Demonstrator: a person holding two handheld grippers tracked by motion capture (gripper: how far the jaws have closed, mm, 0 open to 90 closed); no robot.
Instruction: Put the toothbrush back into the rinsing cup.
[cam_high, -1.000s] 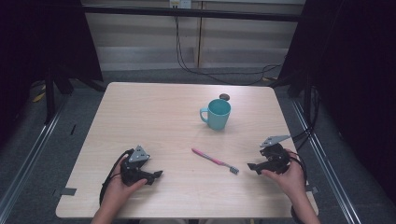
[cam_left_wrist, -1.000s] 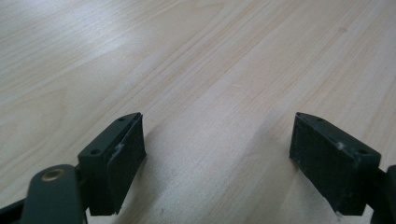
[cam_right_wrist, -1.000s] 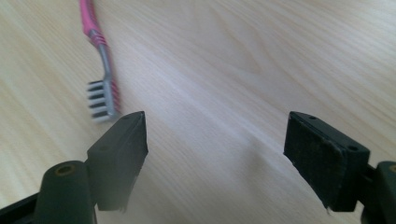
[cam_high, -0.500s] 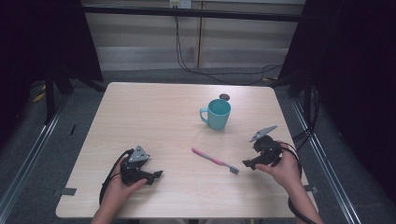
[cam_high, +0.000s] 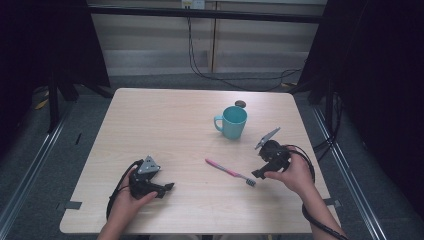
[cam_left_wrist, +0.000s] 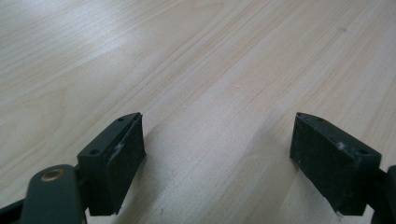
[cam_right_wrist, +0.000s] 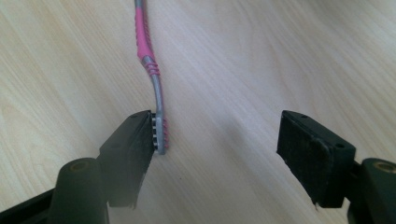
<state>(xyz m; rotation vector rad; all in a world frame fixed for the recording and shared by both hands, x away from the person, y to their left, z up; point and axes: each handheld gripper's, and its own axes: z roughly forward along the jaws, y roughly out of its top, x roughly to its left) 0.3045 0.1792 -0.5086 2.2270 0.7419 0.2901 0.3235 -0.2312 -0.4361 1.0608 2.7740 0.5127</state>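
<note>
At the lower right of the high view the right gripper (cam_high: 258, 173) tilts down, jaws apart and just closing around the head of the pink toothbrush (cam_high: 229, 171) at centre, while the left gripper (cam_high: 168, 188), open and empty, rests lower left.

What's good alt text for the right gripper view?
The right gripper, jaws apart, is at the brush head of a pink and grey toothbrush lying on a light wood table. The head sits against the left pad; the handle runs away up the picture.
</note>
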